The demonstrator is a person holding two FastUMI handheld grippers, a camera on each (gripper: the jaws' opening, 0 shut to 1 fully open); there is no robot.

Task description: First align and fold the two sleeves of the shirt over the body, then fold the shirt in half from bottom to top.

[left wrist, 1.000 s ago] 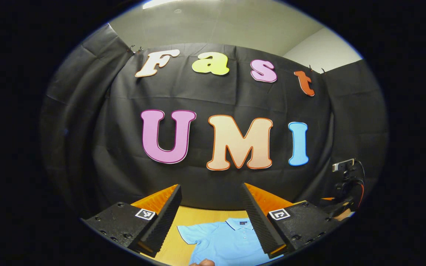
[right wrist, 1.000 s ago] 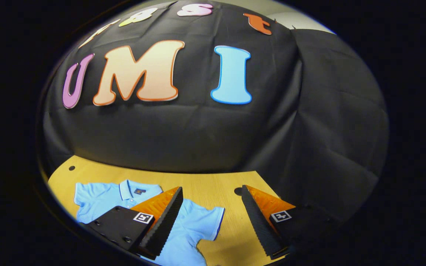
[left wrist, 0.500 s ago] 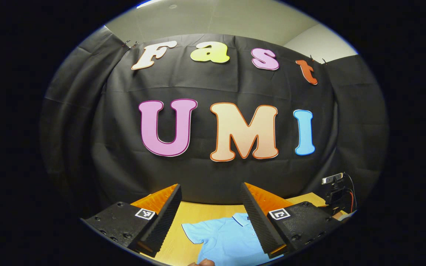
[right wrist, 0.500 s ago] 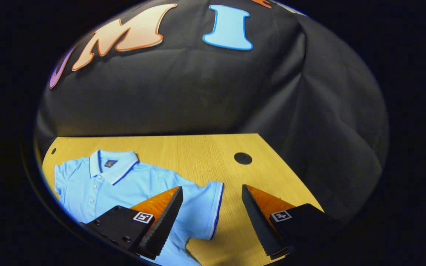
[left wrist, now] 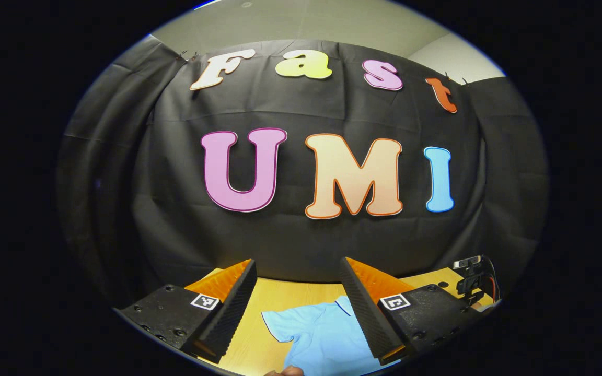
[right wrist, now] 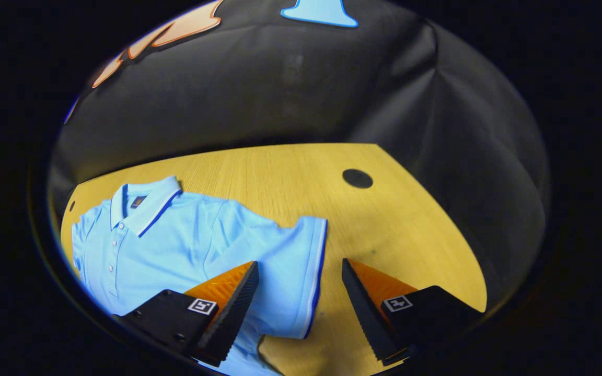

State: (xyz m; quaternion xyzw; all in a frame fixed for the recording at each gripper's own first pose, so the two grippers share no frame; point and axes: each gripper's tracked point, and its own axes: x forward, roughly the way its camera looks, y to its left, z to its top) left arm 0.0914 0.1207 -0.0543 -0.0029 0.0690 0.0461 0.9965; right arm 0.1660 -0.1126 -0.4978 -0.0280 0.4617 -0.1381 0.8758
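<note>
A light-blue polo shirt lies flat on the wooden tabletop, both sleeves unfolded. The right gripper, jaws spread, straddles one sleeve's hem; the left gripper hangs spread above. Soft, limp fabric looks best pinched at that hem.

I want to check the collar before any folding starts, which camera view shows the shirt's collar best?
The right gripper view: the collar lies open there with its dark trim and the buttons below, and the right gripper hangs over the sleeve, clear of it. In the left gripper view, only a sliver of collar shows beside a finger of the left gripper.
</note>
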